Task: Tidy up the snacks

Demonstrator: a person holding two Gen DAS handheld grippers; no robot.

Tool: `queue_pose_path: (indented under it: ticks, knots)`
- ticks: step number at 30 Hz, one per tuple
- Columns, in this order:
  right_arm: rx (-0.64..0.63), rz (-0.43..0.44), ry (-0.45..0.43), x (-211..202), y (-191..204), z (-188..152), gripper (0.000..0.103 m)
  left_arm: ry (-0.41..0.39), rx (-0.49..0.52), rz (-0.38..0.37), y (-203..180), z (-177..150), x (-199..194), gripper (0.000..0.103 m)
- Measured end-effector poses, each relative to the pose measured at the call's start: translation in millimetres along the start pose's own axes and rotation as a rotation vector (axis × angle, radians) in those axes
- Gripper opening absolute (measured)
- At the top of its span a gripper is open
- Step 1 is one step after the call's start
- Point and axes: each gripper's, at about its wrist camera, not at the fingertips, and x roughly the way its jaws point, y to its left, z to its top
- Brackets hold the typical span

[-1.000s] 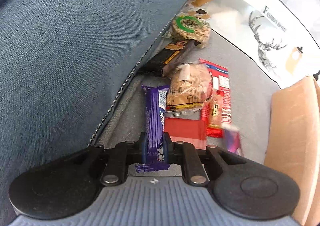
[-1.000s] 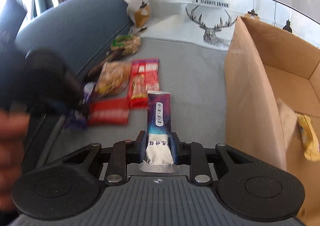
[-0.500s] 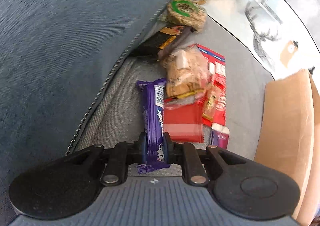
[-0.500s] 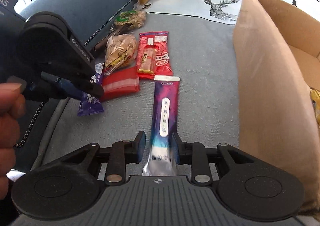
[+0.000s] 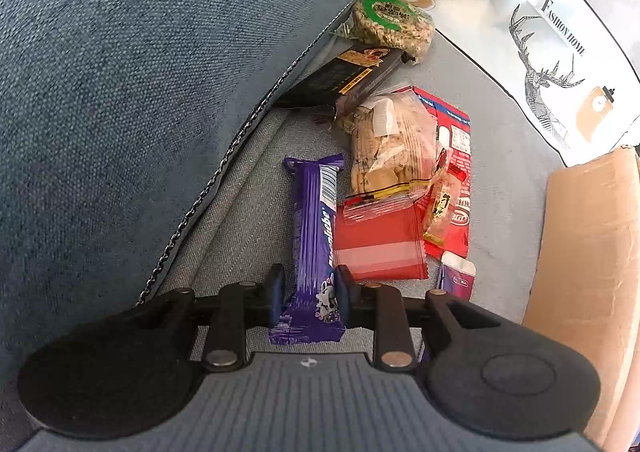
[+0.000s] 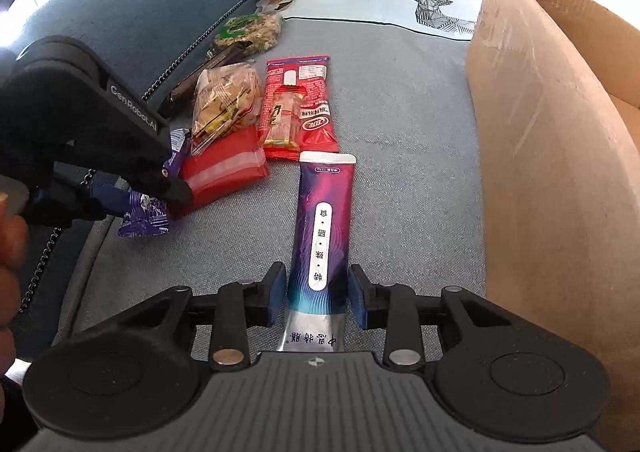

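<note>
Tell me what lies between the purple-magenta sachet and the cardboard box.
Nothing: in the right wrist view only bare grey sofa seat separates the purple-magenta sachet from the cardboard box.

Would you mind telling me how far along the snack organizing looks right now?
Done: snacks lie in a rough row on the grey sofa seat, from the green-labelled rice cake down to the red packet.

In hand: both jaws are opening. The left gripper has the purple chocolate bar between its pads; the right gripper stands clear of the purple-pink tube pouch.

Left: the cardboard box contents remain mostly out of view.
</note>
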Motion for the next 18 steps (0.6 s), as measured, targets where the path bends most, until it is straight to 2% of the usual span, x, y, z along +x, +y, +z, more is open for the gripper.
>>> queue_pose_path:
  ticks: [6, 8, 9, 11, 15, 18]
  knots:
    - [-0.013, -0.005, -0.003, 0, 1, 0, 0.034, -0.017, 0.007, 0.012, -1, 1, 0, 0.033]
    - [-0.024, -0.014, -0.005, 0, 2, -1, 0.03, -0.022, 0.022, 0.015, -3, 0, -1, 0.031]
    - [-0.027, -0.018, -0.007, -1, 2, -1, 0.029, -0.027, 0.03, 0.019, -3, 0, -1, 0.025]
    - [-0.02, -0.026, -0.014, -3, 1, -1, 0.026, -0.053, 0.04, 0.03, -4, 0, -5, 0.02]
    - [0.002, -0.052, -0.059, -14, -2, 2, 0.023, -0.108, 0.073, 0.027, -9, 0, -15, 0.019]
    - [-0.001, -0.067, -0.074, -19, -2, 3, 0.023, -0.079, 0.109, 0.014, -14, -2, -12, 0.019]
